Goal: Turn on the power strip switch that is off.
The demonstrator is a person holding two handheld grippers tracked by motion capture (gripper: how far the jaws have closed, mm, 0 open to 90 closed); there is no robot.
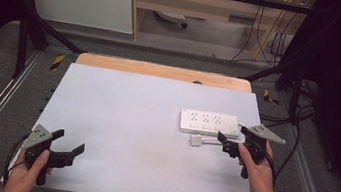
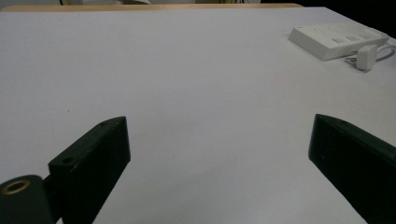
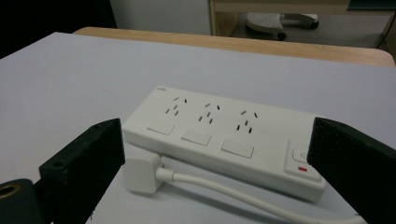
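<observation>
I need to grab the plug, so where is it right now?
The plug lies on the table's right side in the high view, just in front of the power strip, left of the open right gripper.

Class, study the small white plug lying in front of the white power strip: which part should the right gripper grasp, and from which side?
Probably the small white plug by its blocky body, jaws across its two flat sides, coming from the near side, opposite the white power strip. Its cable exits one end, and the open right gripper already faces it.
</observation>
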